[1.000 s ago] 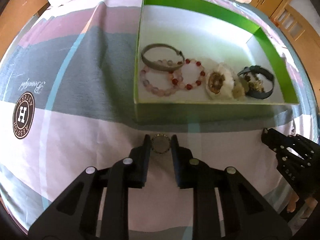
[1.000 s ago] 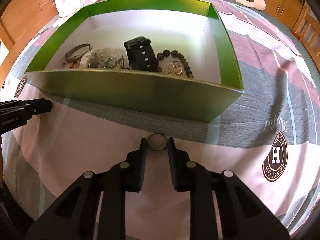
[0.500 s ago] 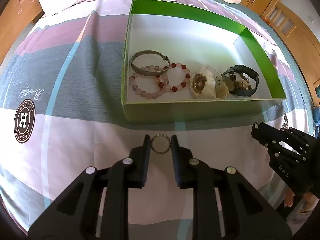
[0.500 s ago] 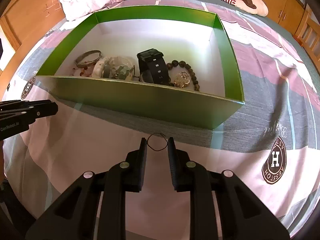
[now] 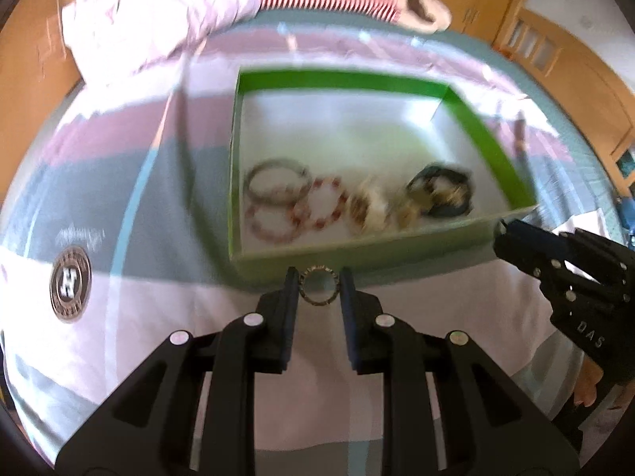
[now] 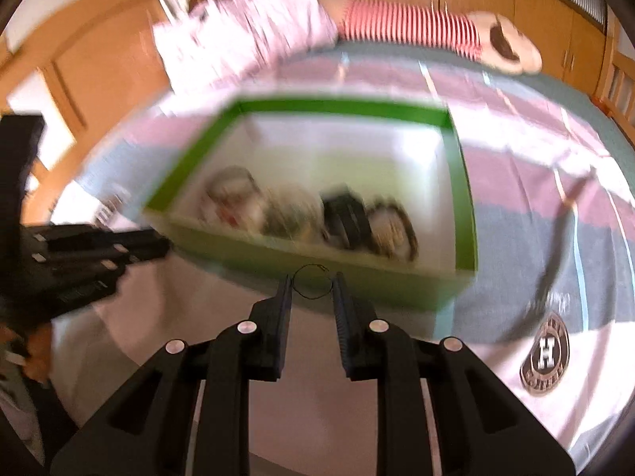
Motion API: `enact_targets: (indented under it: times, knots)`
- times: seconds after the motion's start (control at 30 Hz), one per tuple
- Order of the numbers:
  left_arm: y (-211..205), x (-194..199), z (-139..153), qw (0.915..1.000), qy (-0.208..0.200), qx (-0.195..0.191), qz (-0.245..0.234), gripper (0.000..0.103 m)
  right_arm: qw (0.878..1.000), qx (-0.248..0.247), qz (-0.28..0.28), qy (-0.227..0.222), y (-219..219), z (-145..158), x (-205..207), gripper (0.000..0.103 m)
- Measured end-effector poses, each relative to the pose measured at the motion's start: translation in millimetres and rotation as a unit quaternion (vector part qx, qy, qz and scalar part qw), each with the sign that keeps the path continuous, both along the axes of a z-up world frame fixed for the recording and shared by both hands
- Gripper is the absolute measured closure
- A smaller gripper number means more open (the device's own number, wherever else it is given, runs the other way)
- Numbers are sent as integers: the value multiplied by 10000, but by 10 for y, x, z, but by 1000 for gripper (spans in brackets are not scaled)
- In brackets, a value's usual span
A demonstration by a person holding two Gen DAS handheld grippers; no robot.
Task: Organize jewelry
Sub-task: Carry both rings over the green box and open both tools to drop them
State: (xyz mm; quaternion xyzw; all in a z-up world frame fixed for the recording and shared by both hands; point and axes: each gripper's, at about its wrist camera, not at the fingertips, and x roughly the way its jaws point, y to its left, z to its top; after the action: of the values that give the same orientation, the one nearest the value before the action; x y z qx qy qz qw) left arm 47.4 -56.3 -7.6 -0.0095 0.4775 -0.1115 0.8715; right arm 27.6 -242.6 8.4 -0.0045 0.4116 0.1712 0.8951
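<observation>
The left gripper [image 5: 319, 286] clamps a small studded ring [image 5: 318, 287] between its narrow-set jaws, held above the striped bedspread [image 5: 131, 206] just in front of the green box [image 5: 357, 79]. The right gripper [image 6: 312, 282] pinches a thin dark wire hoop [image 6: 312, 281] the same way, near the box's front wall. Inside the box, along its near side, lie a metal bangle [image 5: 276, 182], two pink and red beaded bracelets [image 5: 295, 214], a pale watch [image 5: 367, 208] and a black strap [image 5: 442, 192]; motion blur hides finer detail, so the small gold piece beside the strap is perhaps a charm.
</observation>
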Motion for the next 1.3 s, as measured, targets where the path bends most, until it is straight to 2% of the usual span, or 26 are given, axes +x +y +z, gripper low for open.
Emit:
enact_targets:
  times: [0.1,0.2,0.3,0.37,0.53,0.57,0.6,0.63,0.67,0.8,0.87,0.97,1.07,1.3]
  knots:
    - [-18,69,263,9989,-364,-301,-46,82,9992,130,-98,-362,-21,177,130,82]
    - [-18,256,397,9981,-369,-477,79,82,9984,235,-310,-419,-67,199,372,82]
    - [-38,513,300,9985,-306,-385,238,82,9977,247,-576,-250,-169,67,588,82]
    - [-38,648,153,9987,-87,-387,325,82,9970,174,-751,-54,-235,-78,695,82]
    - [-116,761,-87,9992,104,-218,310,82,9962,101,-848,172,-248,-225,737,82]
    - [-135,753,-104,9993,106,-203,301,80,9963,119,-834,191,-243,-233,736,77]
    - [-144,749,-113,9993,96,-204,308,66,9962,123,-840,185,-241,-227,728,70]
    - [-140,737,-104,9992,71,-204,345,41,9960,128,-872,144,-241,-209,719,48]
    - [-120,712,-76,9987,-19,-230,463,33,9953,156,-960,21,-259,-164,684,34]
    - [-62,653,21,9978,-70,-390,540,28,9940,339,-1027,-191,-318,-14,603,27]
    - [-55,605,71,9975,-174,-260,628,17,9926,344,-1121,-308,-346,37,555,15]
    - [-78,505,144,9976,-343,-57,600,9,9920,228,-1186,-364,-359,85,495,6]
    - [-102,449,184,9961,-519,161,689,7,9905,161,-1294,-440,-381,123,464,2]
    - [-99,450,166,9964,-412,175,719,3,9898,128,-1383,-315,-416,74,488,1]
